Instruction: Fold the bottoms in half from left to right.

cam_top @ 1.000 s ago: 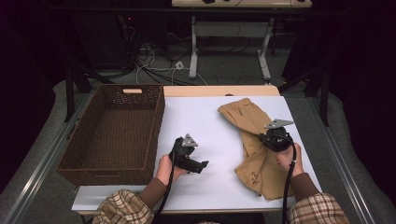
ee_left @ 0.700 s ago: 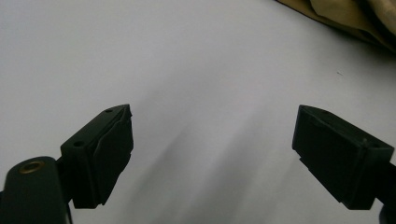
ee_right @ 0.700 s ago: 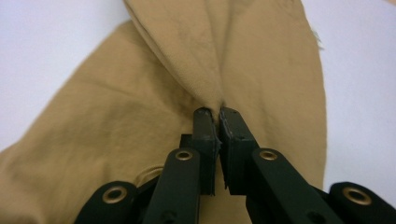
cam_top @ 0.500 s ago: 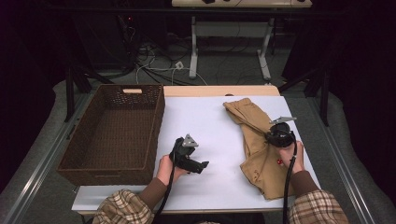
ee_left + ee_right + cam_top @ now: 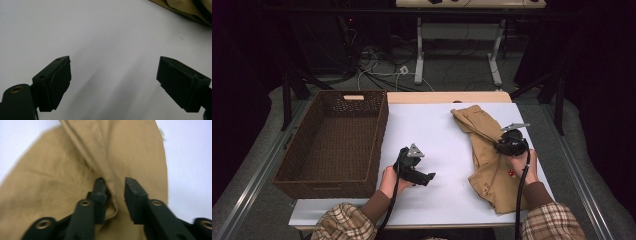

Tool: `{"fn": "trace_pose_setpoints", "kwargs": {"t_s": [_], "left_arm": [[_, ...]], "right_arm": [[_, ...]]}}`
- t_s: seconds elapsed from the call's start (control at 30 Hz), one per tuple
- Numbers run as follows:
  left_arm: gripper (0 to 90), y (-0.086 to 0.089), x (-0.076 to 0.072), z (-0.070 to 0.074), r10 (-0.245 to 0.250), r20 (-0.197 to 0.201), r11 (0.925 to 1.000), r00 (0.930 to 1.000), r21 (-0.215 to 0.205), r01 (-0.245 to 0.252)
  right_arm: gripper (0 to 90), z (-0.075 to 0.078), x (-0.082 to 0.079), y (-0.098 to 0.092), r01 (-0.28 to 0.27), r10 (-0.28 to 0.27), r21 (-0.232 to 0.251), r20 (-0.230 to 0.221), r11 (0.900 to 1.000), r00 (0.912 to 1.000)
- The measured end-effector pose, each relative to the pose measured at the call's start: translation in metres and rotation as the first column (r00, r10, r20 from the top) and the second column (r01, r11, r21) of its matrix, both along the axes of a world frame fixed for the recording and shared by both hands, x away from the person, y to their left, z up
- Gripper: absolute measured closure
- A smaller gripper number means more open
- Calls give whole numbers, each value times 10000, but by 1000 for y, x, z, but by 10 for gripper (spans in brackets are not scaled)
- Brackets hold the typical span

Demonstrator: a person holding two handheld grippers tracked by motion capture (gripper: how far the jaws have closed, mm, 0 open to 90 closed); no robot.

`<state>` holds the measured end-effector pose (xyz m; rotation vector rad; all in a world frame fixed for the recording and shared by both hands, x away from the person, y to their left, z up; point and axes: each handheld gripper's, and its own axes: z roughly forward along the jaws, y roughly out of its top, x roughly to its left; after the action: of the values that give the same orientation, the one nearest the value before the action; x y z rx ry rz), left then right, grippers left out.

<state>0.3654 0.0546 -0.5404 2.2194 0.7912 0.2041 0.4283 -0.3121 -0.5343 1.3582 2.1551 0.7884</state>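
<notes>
A tan garment lies crumpled lengthwise on the right half of the white table. My right gripper points down on its middle, held by the person's right hand. In the right gripper view the right gripper has just been opening: its jaws stand a little apart with a raised fold of the tan garment between them, no longer pinched. My left gripper rests low over bare table at front centre. Its jaws are wide apart with nothing between them, and an edge of the garment shows far off.
A brown wicker basket with nothing in it stands along the table's left side. Bare white tabletop lies between the two grippers. Beyond the table's far edge are cables and table legs on a dark floor.
The right gripper has shifted slightly right with the cloth and its jaws have parted. The garment now lies narrower, folded over itself. The left gripper has not moved.
</notes>
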Motion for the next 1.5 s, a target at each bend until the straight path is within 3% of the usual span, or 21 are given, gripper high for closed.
{"fn": "trace_pose_setpoints", "kwargs": {"t_s": [0.07,0.23,0.47,0.63,0.83,0.9,1.0,1.23,1.5], "left_arm": [[122,0,0,0,6,-21,10000,10000,-7,-6],[122,0,0,-1,13,-26,10000,10000,6,-13],[121,0,0,0,2,8,10000,10000,14,-2],[121,0,0,0,-5,29,10000,10000,-3,5],[120,0,-1,1,0,48,10000,10000,-36,0],[120,0,-1,1,2,39,10000,10000,-34,-2],[120,0,-1,1,11,36,10000,10000,-27,-11],[120,0,-1,1,-14,28,10000,10000,-18,14],[120,0,-1,1,-31,14,10000,10000,-7,31]], "right_arm": [[617,5,2,5,-352,352,65,123,9994,9993],[622,10,9,21,-1035,1039,-123,413,9946,9937],[641,15,7,26,-1282,1270,92,808,9917,9886],[799,19,3,25,-1416,1379,317,981,9894,9856],[841,16,10,14,-440,390,471,1018,9979,9940],[842,14,12,9,-13,-51,711,905,9975,9959],[839,10,15,4,456,-503,693,685,9966,9964],[792,3,20,-5,1215,-1235,601,310,9908,9919],[710,2,22,-13,1703,-1699,642,-113,9833,9854]]}}
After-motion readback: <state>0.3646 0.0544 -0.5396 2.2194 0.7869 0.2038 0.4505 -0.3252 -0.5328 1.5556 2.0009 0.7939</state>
